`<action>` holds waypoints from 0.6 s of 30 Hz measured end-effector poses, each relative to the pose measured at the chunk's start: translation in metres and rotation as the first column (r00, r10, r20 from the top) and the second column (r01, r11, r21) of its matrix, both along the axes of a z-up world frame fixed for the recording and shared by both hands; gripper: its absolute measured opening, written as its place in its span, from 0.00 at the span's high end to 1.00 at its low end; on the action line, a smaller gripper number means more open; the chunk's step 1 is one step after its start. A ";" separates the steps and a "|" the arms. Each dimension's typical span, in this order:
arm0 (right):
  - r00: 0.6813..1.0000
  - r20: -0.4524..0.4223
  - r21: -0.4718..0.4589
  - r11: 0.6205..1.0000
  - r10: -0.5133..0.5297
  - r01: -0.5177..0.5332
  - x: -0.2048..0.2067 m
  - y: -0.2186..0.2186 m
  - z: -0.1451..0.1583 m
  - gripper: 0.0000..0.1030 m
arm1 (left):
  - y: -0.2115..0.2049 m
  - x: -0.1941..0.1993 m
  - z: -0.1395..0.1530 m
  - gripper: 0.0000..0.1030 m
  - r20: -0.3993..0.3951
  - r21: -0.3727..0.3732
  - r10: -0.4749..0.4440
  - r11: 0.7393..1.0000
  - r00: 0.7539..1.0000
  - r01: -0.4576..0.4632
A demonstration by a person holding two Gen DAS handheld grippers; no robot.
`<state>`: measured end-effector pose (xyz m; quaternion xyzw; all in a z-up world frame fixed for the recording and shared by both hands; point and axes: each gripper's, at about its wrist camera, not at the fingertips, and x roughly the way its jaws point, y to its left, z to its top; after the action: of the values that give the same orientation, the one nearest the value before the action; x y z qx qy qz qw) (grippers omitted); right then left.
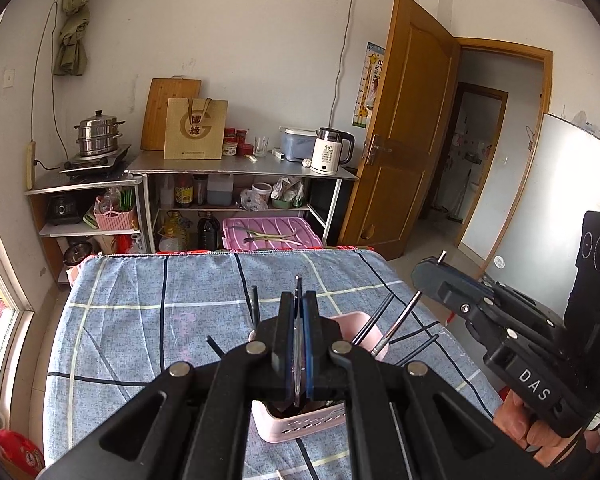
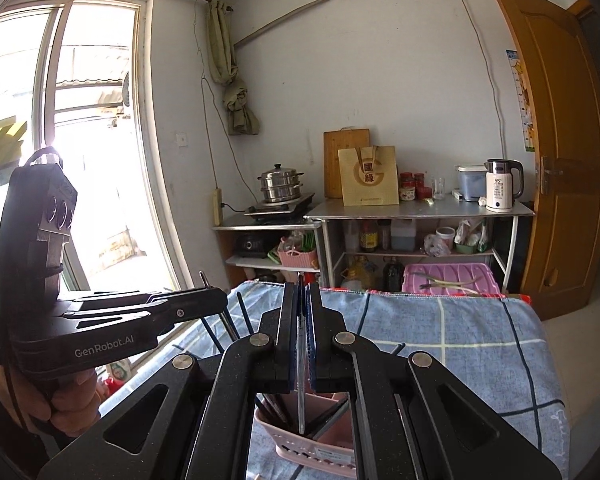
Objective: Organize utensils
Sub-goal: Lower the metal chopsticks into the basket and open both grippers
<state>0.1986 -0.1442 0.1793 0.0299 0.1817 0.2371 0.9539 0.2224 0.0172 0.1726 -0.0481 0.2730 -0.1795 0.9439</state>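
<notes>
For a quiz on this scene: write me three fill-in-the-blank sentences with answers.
1. The utensil holder on the checked cloth is ____ in colour.
2. Both the left gripper and the right gripper have their jaws ____.
3. The white kettle stands on the ____ shelf's top.

Answers: pink; shut; metal

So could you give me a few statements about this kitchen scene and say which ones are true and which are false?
1. Both grippers, left gripper and right gripper, are shut. True.
2. The pink utensil holder stands on a checked blue cloth. True.
3. The holder is empty. False: dark chopsticks stick out of it.
4. The white electric kettle sits on the floor. False: it stands on the steel shelf top.
5. The wooden door is open. True.
</notes>
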 end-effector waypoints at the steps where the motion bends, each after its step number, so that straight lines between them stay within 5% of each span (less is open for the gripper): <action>1: 1.000 -0.010 -0.003 1.000 0.002 -0.002 0.002 0.001 -0.005 0.96 | 0.000 0.002 -0.004 0.96 -0.009 -0.002 0.000 1.000 1.000 0.000; 18: 0.993 -0.113 -0.079 0.996 0.021 -0.030 0.007 0.017 -0.050 0.96 | -0.005 0.007 -0.056 0.96 -0.107 0.000 -0.021 1.000 0.994 0.021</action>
<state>0.2053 -0.1275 0.1292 0.0026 0.2449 0.2397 0.9394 0.2297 0.0123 0.1167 -0.0544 0.3237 -0.1864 0.9260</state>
